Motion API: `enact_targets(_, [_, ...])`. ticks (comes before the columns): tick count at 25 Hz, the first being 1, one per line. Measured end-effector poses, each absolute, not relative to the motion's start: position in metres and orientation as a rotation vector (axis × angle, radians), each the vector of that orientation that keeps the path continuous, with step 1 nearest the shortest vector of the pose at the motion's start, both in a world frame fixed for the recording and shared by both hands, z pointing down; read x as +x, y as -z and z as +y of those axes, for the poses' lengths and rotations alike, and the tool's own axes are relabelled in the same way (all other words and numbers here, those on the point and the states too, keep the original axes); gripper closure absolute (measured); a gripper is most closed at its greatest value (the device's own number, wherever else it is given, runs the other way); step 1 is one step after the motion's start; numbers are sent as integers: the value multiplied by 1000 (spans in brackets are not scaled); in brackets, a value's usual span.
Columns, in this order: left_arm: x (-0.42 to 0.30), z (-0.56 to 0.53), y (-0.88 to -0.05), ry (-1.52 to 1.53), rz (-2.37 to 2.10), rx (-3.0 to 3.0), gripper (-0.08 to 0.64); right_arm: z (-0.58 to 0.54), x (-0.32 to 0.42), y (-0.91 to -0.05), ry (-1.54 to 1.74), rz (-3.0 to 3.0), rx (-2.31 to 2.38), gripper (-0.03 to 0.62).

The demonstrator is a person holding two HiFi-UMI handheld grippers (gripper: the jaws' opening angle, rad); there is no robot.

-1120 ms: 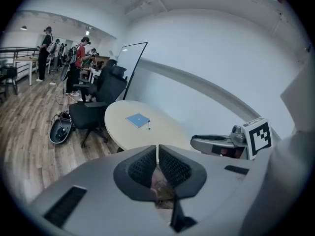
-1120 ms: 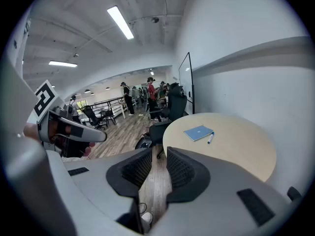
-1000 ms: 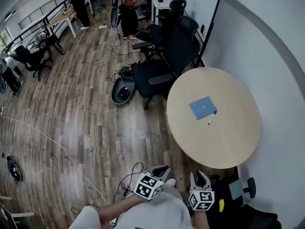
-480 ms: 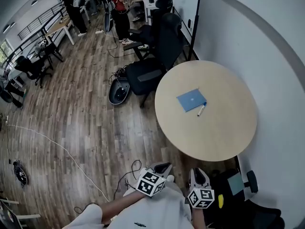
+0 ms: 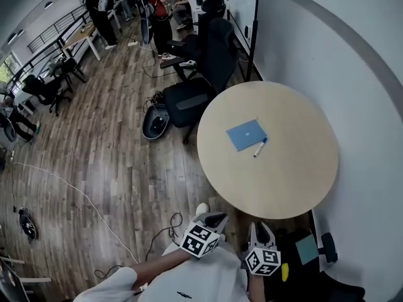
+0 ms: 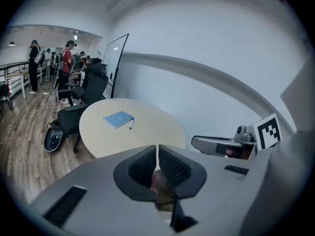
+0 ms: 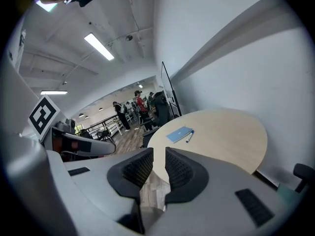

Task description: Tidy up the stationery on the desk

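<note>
A round, pale wooden table stands against a white wall with a grey band across it. A thin blue notebook lies flat near the table's middle, toward the far left. A white marker pen with a blue cap lies just beside the notebook's near right corner; whether the two touch cannot be told. The person stands at the near side of the table, short of its edge, holding both tools low and close to the body, well apart from the stationery. The left gripper points toward the table with its ribbed black jaws pressed together, only a hairline slit between them and nothing caught there. The right gripper, just beside it, has its jaws slightly parted with a narrow gap, through which the table edge and the brown plank floor show; it holds nothing. A black office chair stands at the table's far left side, with a dark dish-shaped base and loose cables on the floor beside it. Several people stand among desks at the far end of the room.
</note>
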State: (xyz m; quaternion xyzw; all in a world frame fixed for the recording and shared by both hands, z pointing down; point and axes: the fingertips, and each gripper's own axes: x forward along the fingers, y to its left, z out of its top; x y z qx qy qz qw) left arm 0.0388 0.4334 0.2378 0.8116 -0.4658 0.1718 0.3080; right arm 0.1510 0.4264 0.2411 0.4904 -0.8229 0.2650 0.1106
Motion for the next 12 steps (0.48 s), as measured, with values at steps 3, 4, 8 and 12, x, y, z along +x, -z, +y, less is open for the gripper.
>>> enact_targets(3, [39,408,-242,-461,-1230,2142,529,402,149,-245,-796,-2414,1439,495])
enact_targets(4, [37,399,-241,-460,-1231,2141,529,393,146,-244,-798,-2415,1437,495])
enact_targets(8, [30,354,-246,-458,-1217,2150,529,351,132,-250,-794,-2400,1435,495])
enact_targets(12, [18,296,-259,-473,-1179,2168,529,297,118,-263,-804,-2367,1446,495])
